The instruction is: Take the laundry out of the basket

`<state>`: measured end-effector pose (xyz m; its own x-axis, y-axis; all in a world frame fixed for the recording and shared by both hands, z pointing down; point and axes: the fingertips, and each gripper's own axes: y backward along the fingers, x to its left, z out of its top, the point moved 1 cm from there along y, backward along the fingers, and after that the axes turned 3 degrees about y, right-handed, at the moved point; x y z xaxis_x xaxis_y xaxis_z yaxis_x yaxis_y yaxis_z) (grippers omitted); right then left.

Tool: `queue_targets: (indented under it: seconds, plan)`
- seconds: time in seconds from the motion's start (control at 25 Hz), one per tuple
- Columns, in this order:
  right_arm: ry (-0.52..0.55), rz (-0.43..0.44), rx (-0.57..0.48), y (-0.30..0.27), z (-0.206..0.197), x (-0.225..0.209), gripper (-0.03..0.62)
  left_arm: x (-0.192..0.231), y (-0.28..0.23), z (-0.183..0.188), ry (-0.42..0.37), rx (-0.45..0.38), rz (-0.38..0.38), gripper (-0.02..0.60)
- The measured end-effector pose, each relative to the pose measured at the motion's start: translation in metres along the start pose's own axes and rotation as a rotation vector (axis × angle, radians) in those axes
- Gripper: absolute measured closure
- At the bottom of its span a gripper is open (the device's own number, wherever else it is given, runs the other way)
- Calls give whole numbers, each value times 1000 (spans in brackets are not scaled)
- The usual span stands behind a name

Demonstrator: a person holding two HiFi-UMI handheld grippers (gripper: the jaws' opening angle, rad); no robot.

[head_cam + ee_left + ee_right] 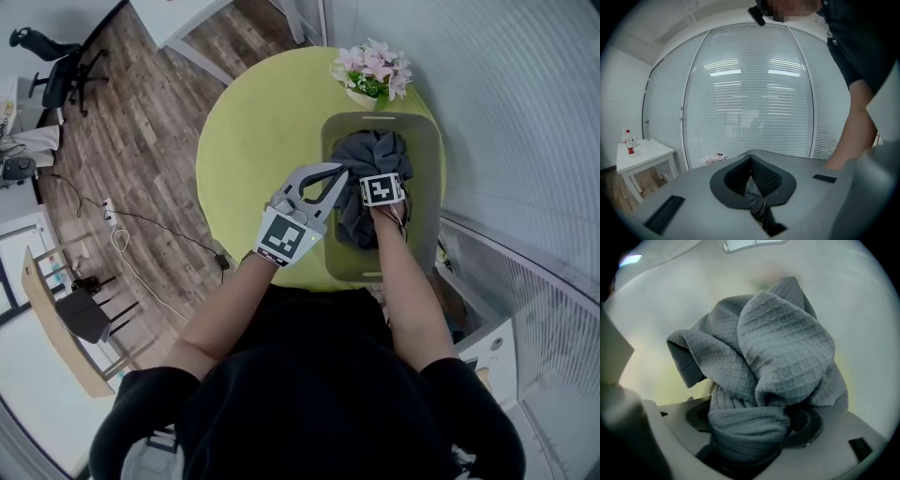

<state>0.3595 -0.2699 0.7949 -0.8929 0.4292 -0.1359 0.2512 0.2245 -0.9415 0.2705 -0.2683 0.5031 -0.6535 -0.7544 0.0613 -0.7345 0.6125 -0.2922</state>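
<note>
A grey basket [427, 159] stands on the round green table [253, 141], with a dark grey waffle-weave cloth [371, 150] heaped inside. My right gripper [750, 425] reaches down into the basket and is shut on a thick bunch of that cloth [783, 348]. In the head view only its marker cube [382, 189] shows above the heap. The pale basket wall [670, 301] fills the background of the right gripper view. My left gripper [341, 171] hovers over the basket's left rim, tips at the cloth's edge. Its jaws [751, 159] meet at the tips, pointing up toward window blinds.
A pot of pink flowers [372, 73] stands on the table just beyond the basket. A glass wall with blinds runs along the right. A small white table [644, 152] with bottles shows at the left. Wooden floor with cables and a chair lies left of the green table.
</note>
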Motion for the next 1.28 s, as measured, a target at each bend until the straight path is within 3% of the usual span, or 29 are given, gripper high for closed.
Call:
queue_targets:
  seconds: [0.16,0.48,1.0,1.28]
  plan:
    - [29,-3,-37,15,5,2,235,1,9,3,5,-2,25,575]
    - [66,62,-103,57,15,13,243,-8,25,8,4,-21,59,574]
    - [398,119,-110,154,38,47,243,-21,54,27,-11,-58,147,575]
    - [484,143,-105,188,44,62,243,-28,66,37,-22,-81,181,575]
